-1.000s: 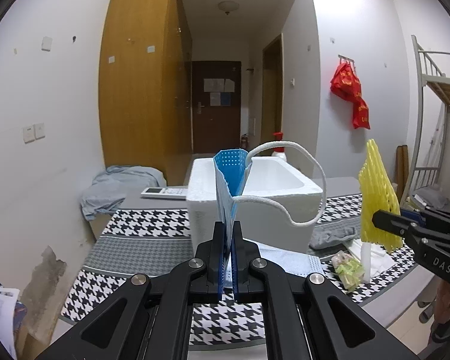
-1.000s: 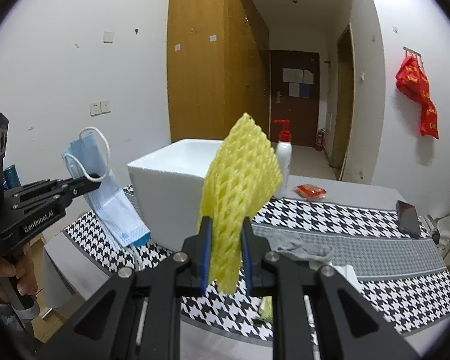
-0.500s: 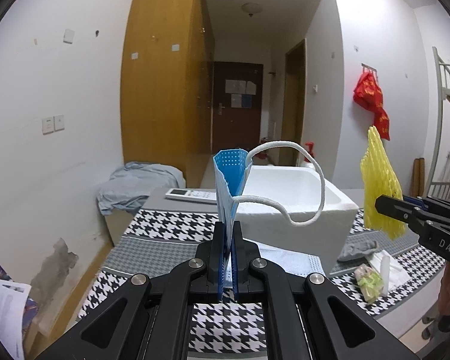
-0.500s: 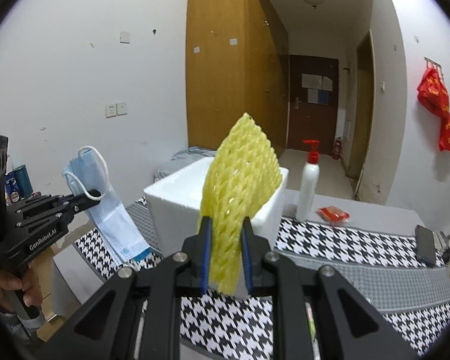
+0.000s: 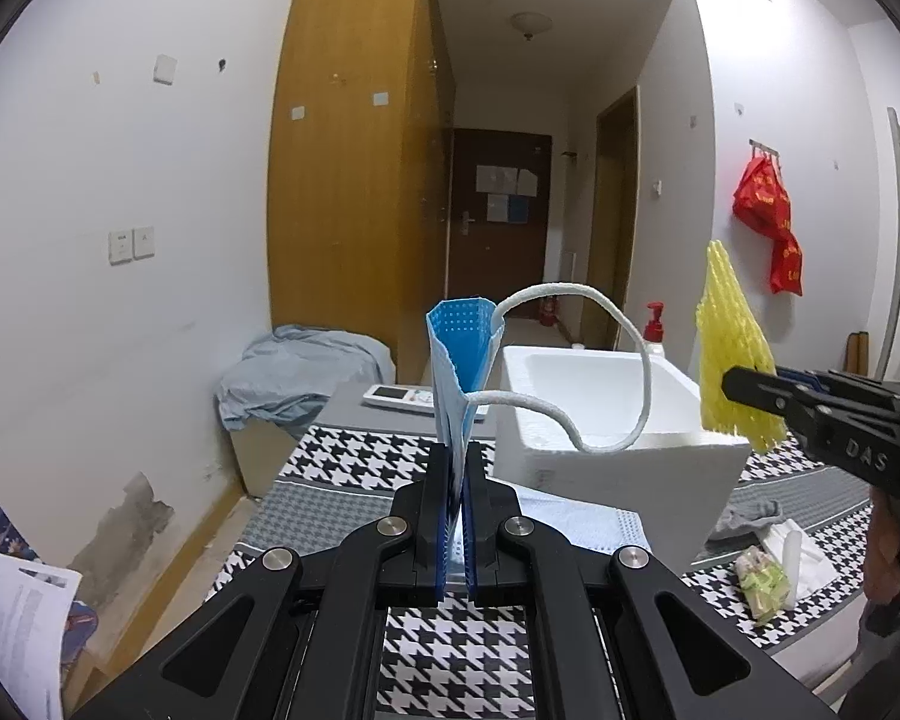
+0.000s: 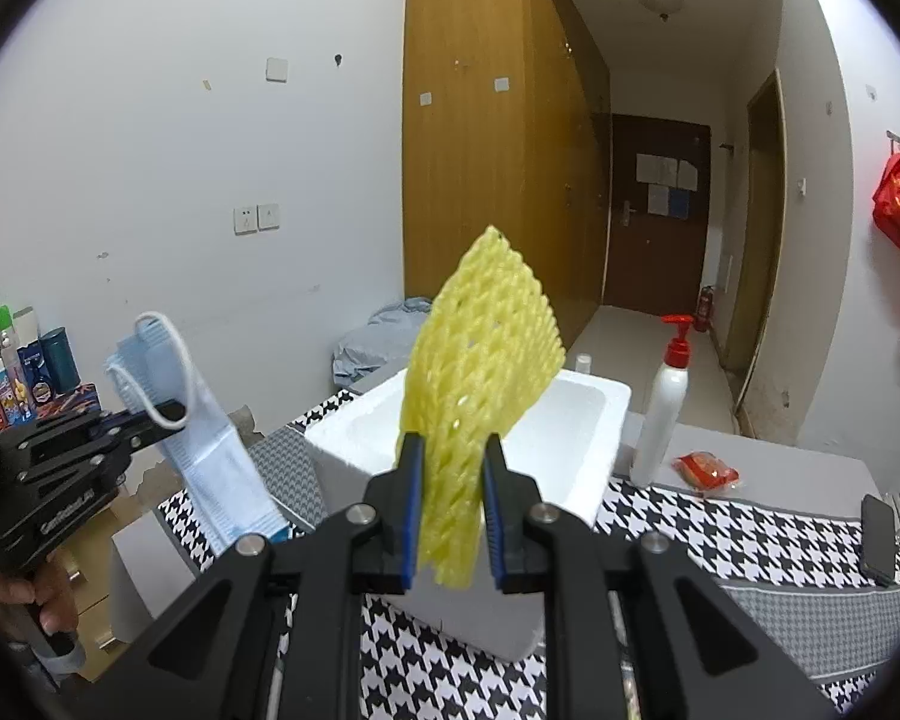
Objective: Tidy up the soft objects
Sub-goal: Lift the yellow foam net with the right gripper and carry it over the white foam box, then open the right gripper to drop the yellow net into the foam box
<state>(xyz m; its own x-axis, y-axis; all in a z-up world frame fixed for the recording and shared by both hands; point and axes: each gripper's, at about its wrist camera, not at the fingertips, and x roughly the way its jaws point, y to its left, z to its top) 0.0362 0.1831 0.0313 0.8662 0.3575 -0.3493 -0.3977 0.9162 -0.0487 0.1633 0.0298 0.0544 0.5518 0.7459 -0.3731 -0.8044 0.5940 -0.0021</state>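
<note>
The left gripper (image 5: 456,480) is clamping a blue mask (image 5: 459,372) by its lower edge, holding it upright in the air just short of the white foam box (image 5: 618,468). The right gripper (image 6: 450,510) is pinching a yellow foam net (image 6: 480,390), which is standing up above the box's near rim (image 6: 354,438). Both items are hanging clear of the checked cloth (image 5: 354,456) covering the table.

The likely next step is dropping each piece into the box, and several things could be going wrong there. The mask's ear loop (image 5: 600,360) is swinging free to the right; it could be catching on the box wall or on the right gripper, dragging the mask back out as the jaws part. The mask is being gripped only along a thin edge, so it could be slipping loose early and landing on the cloth. The net is light and springy, so on release it could be bouncing off the rim or clinging to a finger pad. The two grippers are working near each other over one opening, so they could be knocking together, or nudging the pump bottle (image 6: 660,414) standing just beside the box.
</note>
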